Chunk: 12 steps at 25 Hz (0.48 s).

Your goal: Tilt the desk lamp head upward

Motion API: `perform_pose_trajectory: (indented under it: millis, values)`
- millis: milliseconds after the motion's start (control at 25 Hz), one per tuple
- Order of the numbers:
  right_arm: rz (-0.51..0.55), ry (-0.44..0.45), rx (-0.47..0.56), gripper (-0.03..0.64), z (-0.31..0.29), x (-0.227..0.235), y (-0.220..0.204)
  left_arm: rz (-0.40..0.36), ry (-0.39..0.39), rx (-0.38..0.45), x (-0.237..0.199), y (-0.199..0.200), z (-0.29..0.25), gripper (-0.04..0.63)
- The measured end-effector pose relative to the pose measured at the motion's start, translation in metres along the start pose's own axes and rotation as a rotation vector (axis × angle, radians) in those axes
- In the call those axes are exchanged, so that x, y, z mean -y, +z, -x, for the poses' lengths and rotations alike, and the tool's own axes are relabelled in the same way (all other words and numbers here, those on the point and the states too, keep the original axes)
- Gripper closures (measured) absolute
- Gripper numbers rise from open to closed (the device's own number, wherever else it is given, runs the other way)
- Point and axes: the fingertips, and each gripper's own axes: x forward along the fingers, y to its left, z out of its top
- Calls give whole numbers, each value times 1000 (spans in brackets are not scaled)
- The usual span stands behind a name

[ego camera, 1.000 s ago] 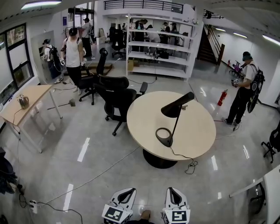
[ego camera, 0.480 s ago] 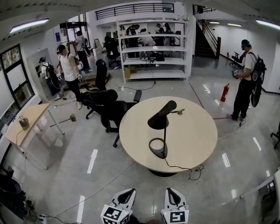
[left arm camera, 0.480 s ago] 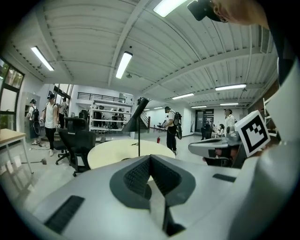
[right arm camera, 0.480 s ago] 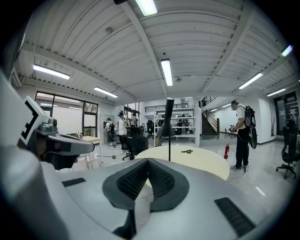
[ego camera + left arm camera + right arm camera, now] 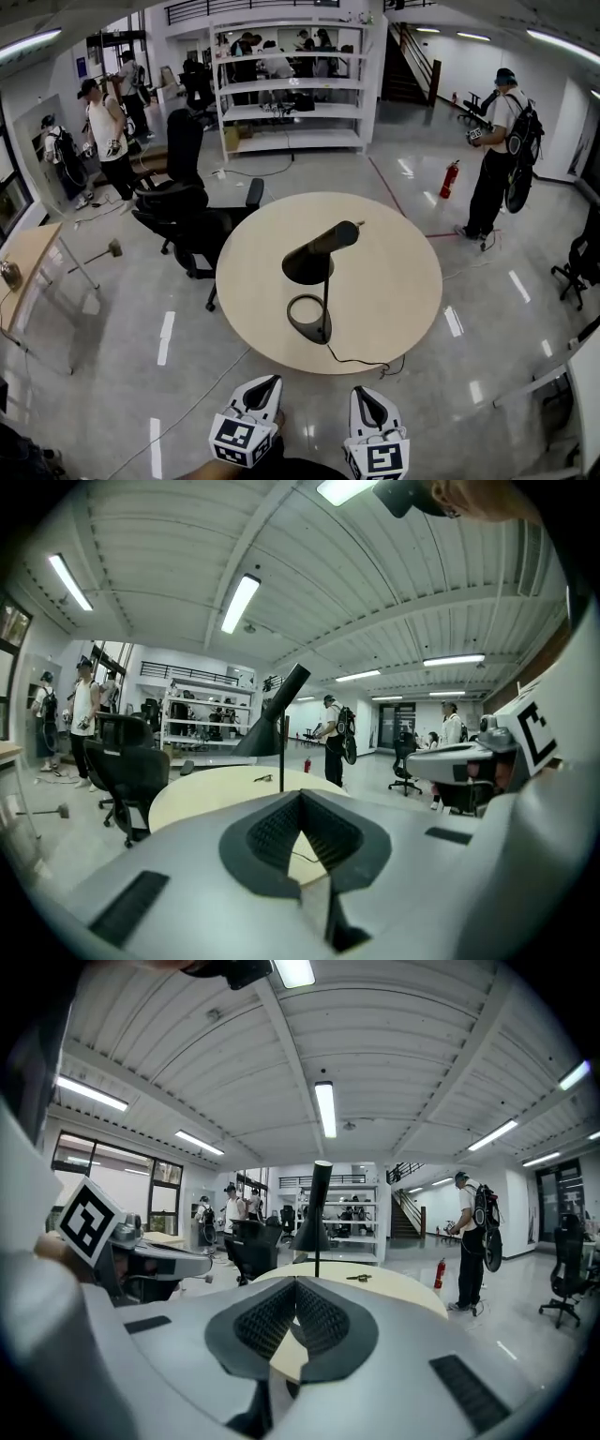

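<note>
A black desk lamp [image 5: 323, 281] stands on the round beige table [image 5: 394, 281], its ring base near the table's front edge and its cone head [image 5: 317, 256] slanting down to the left. The lamp head [image 5: 272, 726] shows in the left gripper view, and the lamp head [image 5: 312, 1222] also shows straight ahead in the right gripper view. My left gripper [image 5: 265, 386] and right gripper [image 5: 365, 396] sit low at the bottom of the head view, well short of the table. The left gripper [image 5: 300, 797] and right gripper [image 5: 295, 1283] both have their jaws together, with nothing between them.
Black office chairs [image 5: 183, 220] crowd the table's left side. White shelving [image 5: 291, 84] stands behind it. A person with a backpack [image 5: 497, 150] and a fire extinguisher [image 5: 450, 178] are at the right. The lamp's cable [image 5: 361, 361] runs off the table's front. A wooden desk [image 5: 23, 258] stands far left.
The table and lamp have drifted left and come nearer in the head view. Both grippers stay low at the bottom, still shut.
</note>
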Motion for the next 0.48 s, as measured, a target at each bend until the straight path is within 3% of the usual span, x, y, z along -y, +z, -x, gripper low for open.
perform_pose_trajectory:
  millis: [280, 480]
  values:
    - [36, -56, -13, 601, -93, -7, 64, -16, -137, 70, -74, 70, -70, 551]
    - [51, -96, 91, 601, -140, -9, 130, 5, -202, 105, -130, 109, -109, 551]
